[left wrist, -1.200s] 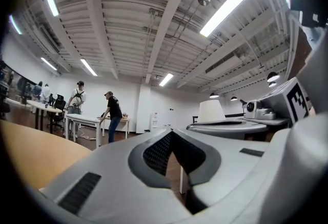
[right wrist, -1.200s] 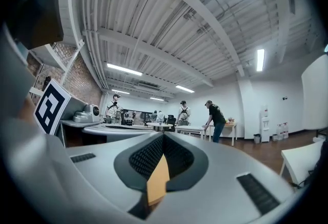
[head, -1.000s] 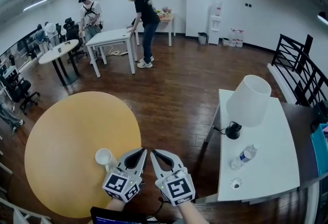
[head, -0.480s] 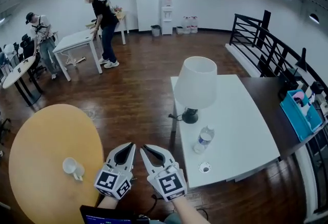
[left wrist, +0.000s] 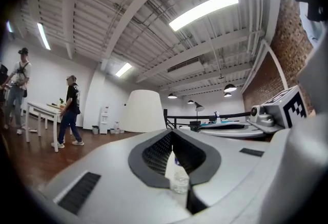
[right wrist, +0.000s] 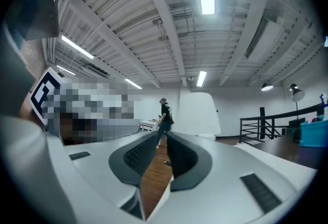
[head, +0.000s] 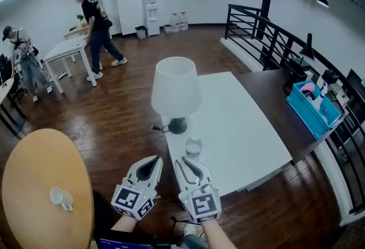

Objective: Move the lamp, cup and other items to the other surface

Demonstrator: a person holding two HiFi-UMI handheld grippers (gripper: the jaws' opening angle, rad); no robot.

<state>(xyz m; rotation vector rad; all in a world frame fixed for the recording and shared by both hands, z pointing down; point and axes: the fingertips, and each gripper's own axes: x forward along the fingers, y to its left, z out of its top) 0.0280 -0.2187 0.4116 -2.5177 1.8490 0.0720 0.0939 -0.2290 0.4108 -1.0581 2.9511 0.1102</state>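
Lamp (head: 175,88) stem probably hidden beneath its shade.

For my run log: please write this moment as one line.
lamp and bottle on white table; cup on yellow table; left hand-held gripper shut, empty; right hand-held gripper jaws just been opening, nothing between

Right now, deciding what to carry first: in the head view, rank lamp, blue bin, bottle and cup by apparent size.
1. lamp
2. blue bin
3. bottle and cup: about alike. The bottle is seen from above, so they are not ranked.
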